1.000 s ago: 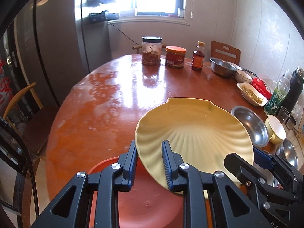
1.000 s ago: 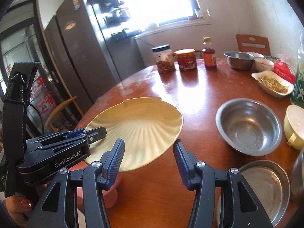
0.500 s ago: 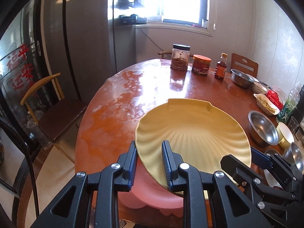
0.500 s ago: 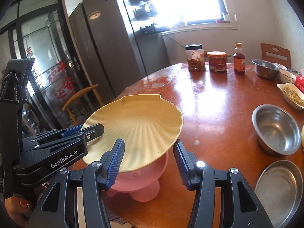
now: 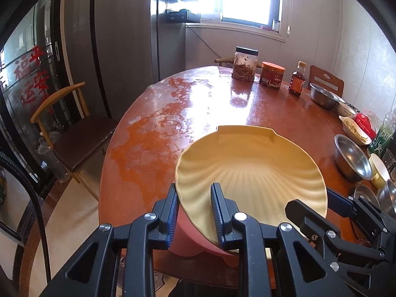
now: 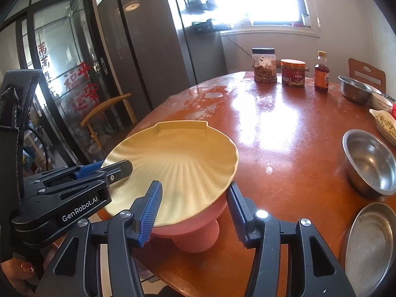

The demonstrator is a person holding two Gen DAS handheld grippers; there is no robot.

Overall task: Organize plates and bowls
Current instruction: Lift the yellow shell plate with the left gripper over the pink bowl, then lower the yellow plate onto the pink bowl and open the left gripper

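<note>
A pale yellow shell-shaped plate (image 5: 247,173) (image 6: 178,160) is held between both grippers near the front edge of the round brown table (image 5: 160,148). My left gripper (image 5: 194,190) (image 6: 116,170) is shut on the plate's near-left rim. My right gripper (image 6: 194,188) (image 5: 314,203) grips the right rim at an angle, with one finger over the ribbed inside and the other outside under the edge. Directly beneath sits a pink footed bowl (image 6: 198,232) (image 5: 188,240), and the plate seems to rest on its rim. A hand shows at the bottom left of the right wrist view.
To the right stand a steel bowl (image 6: 368,163), a flat steel plate (image 6: 371,242) and a yellow cup (image 5: 378,170). Jars (image 6: 264,65), a bottle (image 6: 321,71) and another steel bowl (image 6: 354,91) line the far side. A wooden chair (image 5: 74,133) stands left of the table.
Both grippers drew back toward the table's front edge and sank, carrying the yellow plate together. The pink bowl under it has come into fuller view.
</note>
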